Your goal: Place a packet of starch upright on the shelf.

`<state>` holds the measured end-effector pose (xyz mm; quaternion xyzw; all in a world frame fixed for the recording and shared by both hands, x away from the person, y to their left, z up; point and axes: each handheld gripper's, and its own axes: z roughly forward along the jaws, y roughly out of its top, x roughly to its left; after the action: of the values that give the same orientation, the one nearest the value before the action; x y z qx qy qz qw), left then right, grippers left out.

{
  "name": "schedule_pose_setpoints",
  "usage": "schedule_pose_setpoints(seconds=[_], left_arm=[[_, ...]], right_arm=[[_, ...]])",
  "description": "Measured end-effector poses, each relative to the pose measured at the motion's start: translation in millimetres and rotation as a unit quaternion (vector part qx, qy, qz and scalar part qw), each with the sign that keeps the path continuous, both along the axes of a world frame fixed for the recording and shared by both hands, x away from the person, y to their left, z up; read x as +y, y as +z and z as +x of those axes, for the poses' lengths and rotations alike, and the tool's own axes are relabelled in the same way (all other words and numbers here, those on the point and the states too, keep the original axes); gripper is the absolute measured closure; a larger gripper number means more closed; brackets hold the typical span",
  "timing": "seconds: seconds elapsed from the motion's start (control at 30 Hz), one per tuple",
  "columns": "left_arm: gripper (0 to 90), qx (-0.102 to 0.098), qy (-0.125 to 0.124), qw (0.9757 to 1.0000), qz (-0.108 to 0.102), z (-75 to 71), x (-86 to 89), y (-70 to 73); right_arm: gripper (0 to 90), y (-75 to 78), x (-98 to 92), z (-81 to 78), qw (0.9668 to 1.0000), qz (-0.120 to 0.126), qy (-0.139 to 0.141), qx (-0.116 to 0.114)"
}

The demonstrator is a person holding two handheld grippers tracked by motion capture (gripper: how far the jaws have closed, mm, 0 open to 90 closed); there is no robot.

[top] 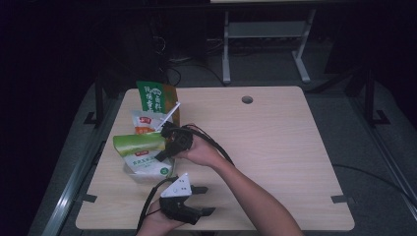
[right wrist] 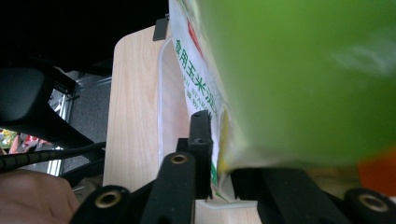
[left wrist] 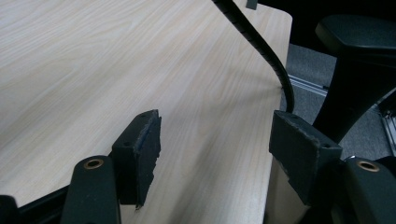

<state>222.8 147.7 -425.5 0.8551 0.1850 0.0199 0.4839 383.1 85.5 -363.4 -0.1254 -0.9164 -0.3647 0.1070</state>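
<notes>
The pale wooden worktop is carrying a cluster of food pouches at its left side, and the green-and-white starch bag is lying there at the front of the cluster. The right gripper is sitting at that glossy bag with its jaws slightly parted around the bag's edge, so placing seems nearly done and pulling away is left. The left gripper is waiting near the front edge, jaws wide and empty.

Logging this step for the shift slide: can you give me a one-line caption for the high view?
Right gripper at the green-topped pouch among upright packets, left gripper idle near the table edge.
</notes>
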Motion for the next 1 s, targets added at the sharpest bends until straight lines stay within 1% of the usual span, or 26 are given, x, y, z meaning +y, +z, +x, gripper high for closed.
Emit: schedule_pose_setpoints(seconds=[0.03, 0.07, 0.1, 0.13, 0.2, 0.23, 0.3, 0.33, 0.4, 0.43, 0.57, 0.63, 0.67, 0.77, 0.8, 0.87, 0.93, 1.0], left_arm=[[33.4, 0.000, 0.000, 1.0000, 0.000, 0.0, 0.0, 0.0], [33.3, 0.000, 0.001, 1.0000, 0.003, 0.6, 0.9, 0.6], [33.2, 0.000, 0.001, 1.0000, 0.003, 0.6, 0.9, 0.6], [33.1, 0.002, 0.003, 1.0000, 0.001, 0.8, 1.1, 0.4], [32.9, 0.002, 0.006, 1.0000, 0.001, 1.8, 1.6, 0.1], [32.5, 0.004, 0.007, 1.0000, 0.001, 2.2, 1.9, 0.3], [32.3, 0.004, 0.010, 0.9999, 0.001, 2.4, 2.3, 0.6], [32.1, 0.003, 0.010, 0.9999, 0.001, 2.8, 2.4, 0.7], [32.0, 0.001, 0.010, 0.9999, 0.002, 3.1, 2.4, 0.7], [31.8, 0.000, 0.010, 0.9999, 0.003, 3.3, 2.4, 0.7], [31.1, 0.005, 0.012, 0.9999, 0.001, 3.6, 2.1, 0.5], [30.9, 0.006, 0.012, 0.9999, 0.001, 3.4, 1.8, 0.4], [30.4, 0.006, 0.013, 0.9999, 0.000, 3.5, 0.7, -0.7], [29.9, 0.006, 0.014, 0.9999, 0.001, 4.3, 0.7, -1.4], [29.9, 0.004, 0.013, 0.9999, 0.004, 5.3, 1.1, -1.4], [29.4, 0.007, 0.020, 0.9998, 0.003, 7.4, 2.5, -2.5], [29.2, 0.008, 0.022, 0.9997, 0.002, 8.0, 2.9, -2.9], [28.8, 0.006, 0.022, 0.9997, 0.004, 10.2, 3.9, -3.2]], right_arm=[[77.3, 0.0, 0.0, 0.0, 1.0000, 0.000, 0.000, 0.000], [73.3, 1.4, -3.7, -0.5, 0.9999, 0.002, -0.003, 0.010], [73.3, 1.4, -3.7, -0.5, 0.9999, 0.002, -0.003, 0.010], [70.3, 2.7, -8.5, -0.7, 0.9999, 0.005, -0.006, 0.010], [68.9, 3.4, -11.2, -0.7, 0.9999, 0.007, -0.007, 0.009], [66.1, 5.3, -17.0, -0.4, 0.9998, 0.010, -0.011, 0.011], [65.0, 6.3, -20.1, -0.2, 0.9998, 0.011, -0.014, 0.009], [62.7, 8.5, -26.8, 0.4, 0.9997, 0.016, -0.017, 0.011], [61.8, 9.5, -30.3, 0.5, 0.9996, 0.019, -0.020, 0.009], [60.3, 11.3, -37.6, 1.3, 0.9994, 0.020, -0.026, 0.007], [57.5, 14.2, -52.5, 3.4, 0.9989, 0.023, -0.041, 0.003], [57.0, 14.6, -56.3, 4.4, 0.9988, 0.024, -0.042, 0.001], [56.1, 14.8, -63.1, 6.0, 0.9985, 0.025, -0.048, 0.001], [55.0, 14.5, -71.9, 8.1, 0.9980, 0.022, -0.059, 0.001], [55.0, 14.5, -71.9, 8.1, 0.9980, 0.022, -0.059, 0.001], [53.8, 14.6, -81.2, 10.7, 0.9973, 0.026, -0.068, -0.008], [53.3, 14.7, -83.9, 11.2, 0.9971, 0.025, -0.071, -0.011], [52.2, 14.3, -92.5, 12.5, 0.9965, 0.023, -0.080, -0.009]])
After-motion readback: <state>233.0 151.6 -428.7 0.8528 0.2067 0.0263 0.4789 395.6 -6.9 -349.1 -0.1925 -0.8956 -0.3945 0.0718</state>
